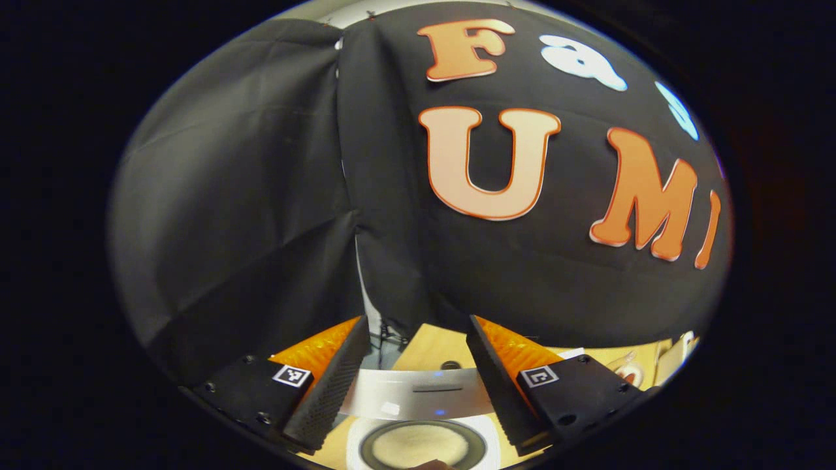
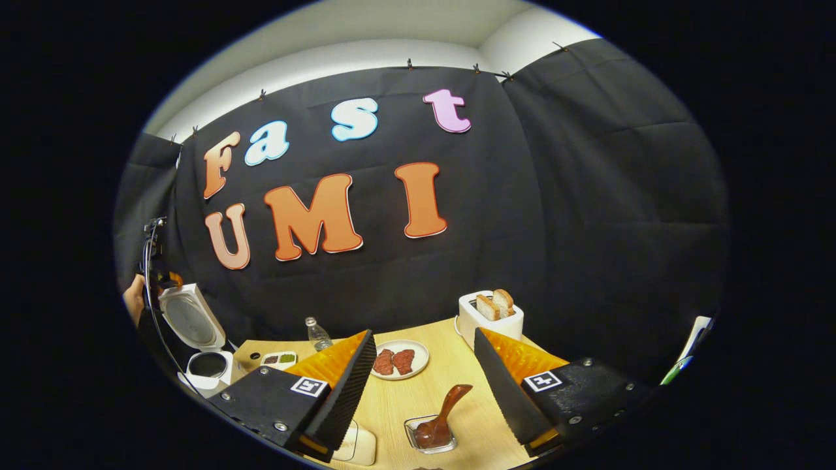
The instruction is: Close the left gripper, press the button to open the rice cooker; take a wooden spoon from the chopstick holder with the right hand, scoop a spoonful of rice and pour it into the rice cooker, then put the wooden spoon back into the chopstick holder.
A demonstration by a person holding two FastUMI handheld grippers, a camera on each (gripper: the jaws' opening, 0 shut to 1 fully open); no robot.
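Black cloth (image 2: 588, 215) hangs all round the booth, a bit wrinkled, clipped along its top edge. Above it there's a plain pale wall (image 2: 366, 39) with a corner at the upper right. The table (image 2: 450, 385) is light wood, evenly lit. In the left gripper view the cloth (image 1: 248, 196) parts at a seam.

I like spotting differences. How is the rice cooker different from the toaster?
The rice cooker stands at the table's left end with its lid tipped up and open; the toaster stands near the back wall and has no lid. The toaster has bread slices sticking out of its top; the rice cooker shows a dark round pot. Both are white.
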